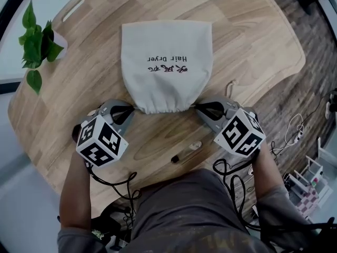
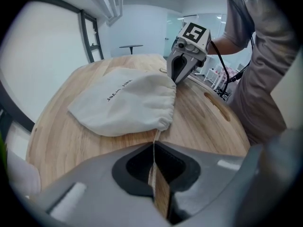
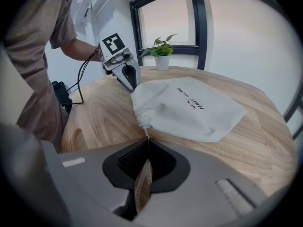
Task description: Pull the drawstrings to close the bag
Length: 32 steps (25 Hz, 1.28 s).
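A cream cloth bag (image 1: 166,62) printed "Hair Dryer" lies flat on the round wooden table (image 1: 247,41), its gathered mouth (image 1: 162,108) toward me. My left gripper (image 1: 132,109) is shut on the left drawstring (image 2: 155,137), which runs taut from the puckered corner of the bag (image 2: 124,105) into the jaws. My right gripper (image 1: 198,107) is shut on the right drawstring (image 3: 146,135) beside the other corner of the bag (image 3: 187,105). The two grippers face each other across the mouth. In each gripper view the opposite gripper shows: the right gripper (image 2: 176,80), the left gripper (image 3: 134,86).
A potted green plant (image 1: 36,44) stands at the table's far left edge; the same plant (image 3: 161,56) shows by the window. A small dark and pale object (image 1: 185,152) lies near the front edge. Cables (image 1: 231,181) hang from the grippers.
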Each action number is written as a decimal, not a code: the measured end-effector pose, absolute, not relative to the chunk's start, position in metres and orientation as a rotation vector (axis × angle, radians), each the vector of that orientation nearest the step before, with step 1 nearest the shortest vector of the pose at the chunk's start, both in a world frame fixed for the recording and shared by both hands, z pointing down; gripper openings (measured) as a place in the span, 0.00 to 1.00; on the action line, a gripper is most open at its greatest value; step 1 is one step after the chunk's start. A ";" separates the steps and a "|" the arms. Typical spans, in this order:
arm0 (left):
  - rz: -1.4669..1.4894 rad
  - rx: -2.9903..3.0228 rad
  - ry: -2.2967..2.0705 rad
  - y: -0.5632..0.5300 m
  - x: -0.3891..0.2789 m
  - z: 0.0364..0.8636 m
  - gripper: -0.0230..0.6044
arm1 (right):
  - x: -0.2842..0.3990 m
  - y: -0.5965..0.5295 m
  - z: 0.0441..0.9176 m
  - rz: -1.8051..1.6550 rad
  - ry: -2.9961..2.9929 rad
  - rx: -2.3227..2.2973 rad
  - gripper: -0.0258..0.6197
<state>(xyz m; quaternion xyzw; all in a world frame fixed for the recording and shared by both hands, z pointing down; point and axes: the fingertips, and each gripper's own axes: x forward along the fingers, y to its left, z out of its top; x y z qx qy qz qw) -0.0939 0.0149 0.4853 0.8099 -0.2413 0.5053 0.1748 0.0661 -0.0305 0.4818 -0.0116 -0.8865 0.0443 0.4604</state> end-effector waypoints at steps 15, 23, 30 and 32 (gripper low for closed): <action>1.250 2.355 -1.197 -0.024 -0.105 0.384 0.06 | 0.058 -0.073 0.374 -0.036 -2.371 0.158 0.09; 0.950 2.436 -1.701 -0.067 -0.129 0.216 0.06 | 0.038 -0.115 0.218 -0.155 -2.631 0.453 0.09; 0.832 2.419 -1.959 -0.057 -0.143 0.139 0.06 | 0.030 -0.114 0.143 -0.270 -2.708 0.501 0.09; 0.806 2.418 -2.027 -0.054 -0.148 0.116 0.05 | 0.024 -0.113 0.121 -0.308 -2.743 0.526 0.09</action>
